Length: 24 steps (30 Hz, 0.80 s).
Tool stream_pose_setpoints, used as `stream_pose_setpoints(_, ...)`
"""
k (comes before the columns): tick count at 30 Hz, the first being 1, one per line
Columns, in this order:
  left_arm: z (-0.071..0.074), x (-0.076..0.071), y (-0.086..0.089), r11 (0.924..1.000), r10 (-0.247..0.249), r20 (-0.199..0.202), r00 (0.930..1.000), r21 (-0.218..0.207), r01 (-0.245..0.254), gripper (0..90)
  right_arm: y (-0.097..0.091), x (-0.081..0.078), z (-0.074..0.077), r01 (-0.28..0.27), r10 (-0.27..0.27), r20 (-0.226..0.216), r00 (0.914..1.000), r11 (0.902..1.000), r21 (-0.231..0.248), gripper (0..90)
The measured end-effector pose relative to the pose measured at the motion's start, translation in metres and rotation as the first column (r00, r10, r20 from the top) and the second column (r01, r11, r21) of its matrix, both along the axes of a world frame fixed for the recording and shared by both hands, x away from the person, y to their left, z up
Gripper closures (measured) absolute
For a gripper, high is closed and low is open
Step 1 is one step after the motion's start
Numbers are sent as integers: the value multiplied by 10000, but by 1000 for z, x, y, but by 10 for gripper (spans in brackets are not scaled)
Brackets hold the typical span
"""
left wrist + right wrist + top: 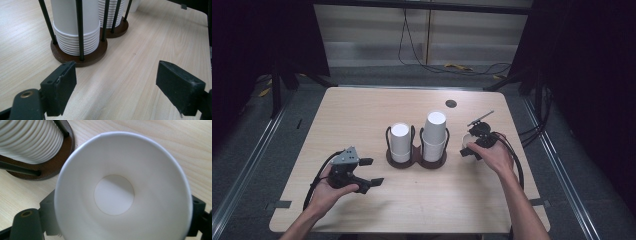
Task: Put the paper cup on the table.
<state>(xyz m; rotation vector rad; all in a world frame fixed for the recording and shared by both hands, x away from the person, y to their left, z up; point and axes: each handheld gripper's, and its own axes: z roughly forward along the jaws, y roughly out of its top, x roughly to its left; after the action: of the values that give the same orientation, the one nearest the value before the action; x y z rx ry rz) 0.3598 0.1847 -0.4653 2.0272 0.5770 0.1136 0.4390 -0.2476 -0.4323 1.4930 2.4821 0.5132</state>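
Observation:
A dark wooden two-ring cup holder [416, 160] stands mid-table with black rods. Its left ring holds a shorter stack of white paper cups [400, 142]; its right ring holds a taller stack [435, 134]. My left gripper [372, 171] is open and empty, left of the holder near the front; in its own view the gripper [117, 87] faces the nearer stack [75, 27] and the holder base [95, 53]. My right gripper [476, 139] is shut on a single white paper cup [467, 143], just right of the holder. The cup's open mouth [120, 195] faces that gripper's camera, beside the holder base [53, 163].
The light wooden table [362, 115] has a small round black grommet [451, 103] behind the taller stack. Cables [452, 66] lie on the floor beyond the far edge. Bare tabletop stretches to the left of and in front of the holder.

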Motion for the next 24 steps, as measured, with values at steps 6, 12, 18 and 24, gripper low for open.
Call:
stream_pose_setpoints(6, 0, 0, 0, 10000, -6, -12, 10000, 70, 7, 167, -3, -5, -6, 108, -108, 104, 9999, 9999, 36, 160)
stream_pose_setpoints(12, -1, 0, 0, 9999, -26, -72, 10000, 118, 27, 167, -7, -14, -10, 435, -449, 471, 9979, 9986, 295, 158)
stream_pose_setpoints(18, 0, 2, 1, 9999, 103, -283, 9995, -128, -107, 168, -15, -22, -11, 694, -753, 891, 9932, 9953, 672, 158)
stream_pose_setpoints(24, 0, 2, 3, 9994, 289, -235, 9993, -196, -293, 166, -19, -34, -13, 754, -866, 1187, 9891, 9925, 961, 155)
